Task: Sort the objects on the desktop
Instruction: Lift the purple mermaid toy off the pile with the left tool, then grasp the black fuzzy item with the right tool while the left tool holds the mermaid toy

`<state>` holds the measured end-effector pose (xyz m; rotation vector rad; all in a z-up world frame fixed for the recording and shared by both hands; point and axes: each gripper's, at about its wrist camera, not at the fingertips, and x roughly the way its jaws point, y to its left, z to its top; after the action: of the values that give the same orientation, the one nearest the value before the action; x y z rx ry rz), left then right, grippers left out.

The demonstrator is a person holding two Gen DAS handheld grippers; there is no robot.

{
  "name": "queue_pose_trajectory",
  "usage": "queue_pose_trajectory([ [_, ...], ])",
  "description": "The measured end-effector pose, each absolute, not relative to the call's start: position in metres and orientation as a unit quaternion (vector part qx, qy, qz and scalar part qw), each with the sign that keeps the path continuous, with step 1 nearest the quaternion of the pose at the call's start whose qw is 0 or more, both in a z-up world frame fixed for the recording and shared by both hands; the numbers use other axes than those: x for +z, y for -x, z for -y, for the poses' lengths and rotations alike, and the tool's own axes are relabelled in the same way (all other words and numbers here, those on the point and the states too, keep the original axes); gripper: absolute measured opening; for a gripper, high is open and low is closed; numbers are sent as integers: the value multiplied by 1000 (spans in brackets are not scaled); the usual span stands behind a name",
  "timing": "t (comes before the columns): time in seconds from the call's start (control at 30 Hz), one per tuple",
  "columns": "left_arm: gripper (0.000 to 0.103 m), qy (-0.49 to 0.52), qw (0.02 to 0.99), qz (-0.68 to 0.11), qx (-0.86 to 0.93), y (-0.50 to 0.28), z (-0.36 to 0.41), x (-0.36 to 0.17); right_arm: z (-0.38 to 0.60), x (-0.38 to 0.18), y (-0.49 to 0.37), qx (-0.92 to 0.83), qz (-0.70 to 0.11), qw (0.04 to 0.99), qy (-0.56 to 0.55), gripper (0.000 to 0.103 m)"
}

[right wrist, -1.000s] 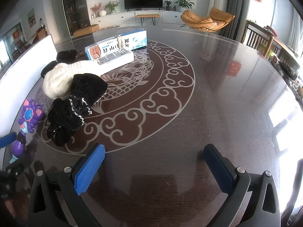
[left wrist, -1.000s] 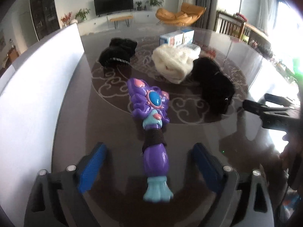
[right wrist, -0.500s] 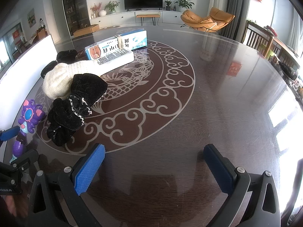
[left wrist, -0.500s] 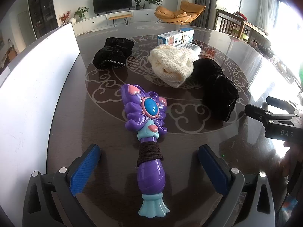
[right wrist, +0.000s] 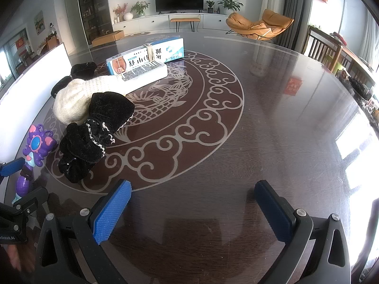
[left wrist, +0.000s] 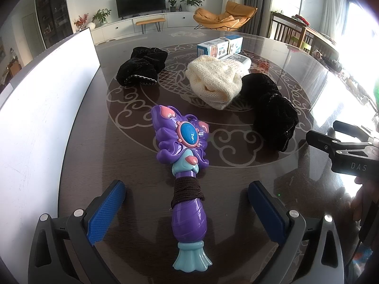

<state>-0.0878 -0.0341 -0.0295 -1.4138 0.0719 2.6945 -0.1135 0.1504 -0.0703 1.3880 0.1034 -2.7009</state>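
Left tool (left wrist: pixel 187 209) drawn back from wand (left wrist: pixel 183 165), "DAS" legible

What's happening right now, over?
Left gripper open, jaws straddling purple toy wand. Right gripper open, empty. Nothing blocking.

"DAS" reads in pale letters on the right tool (left wrist: pixel 350 151) at three o'clock (the blue-white boxes' (right wrist: pixel 144 61) Chinese print stays illegible).
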Motion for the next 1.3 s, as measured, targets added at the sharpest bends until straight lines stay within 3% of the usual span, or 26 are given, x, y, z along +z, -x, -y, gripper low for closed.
queue_pose_trajectory([
  [1.03,103,464,46,-23,885,88,33,-30,-150,-70,113,-888,-34,51,-456,103],
  [1.07,96,456,47,-23,888,86,33,-28,-150,-70,113,-888,-34,51,-456,103],
  [1.1,75,449,48,-22,892,84,34,-26,-150,-70,113,-888,-34,51,-456,103],
  [1.13,63,440,48,-20,897,81,36,-24,-150,-70,113,-888,-34,51,-456,103],
  [1.17,58,437,46,-18,898,80,37,-24,-150,-70,113,-888,-34,51,-456,103],
  [1.23,30,429,45,-9,902,74,42,-22,-150,-70,113,-888,-34,51,-456,103],
  [1.3,21,429,51,0,902,70,45,-21,-151,-69,114,-885,-37,63,-460,103],
])
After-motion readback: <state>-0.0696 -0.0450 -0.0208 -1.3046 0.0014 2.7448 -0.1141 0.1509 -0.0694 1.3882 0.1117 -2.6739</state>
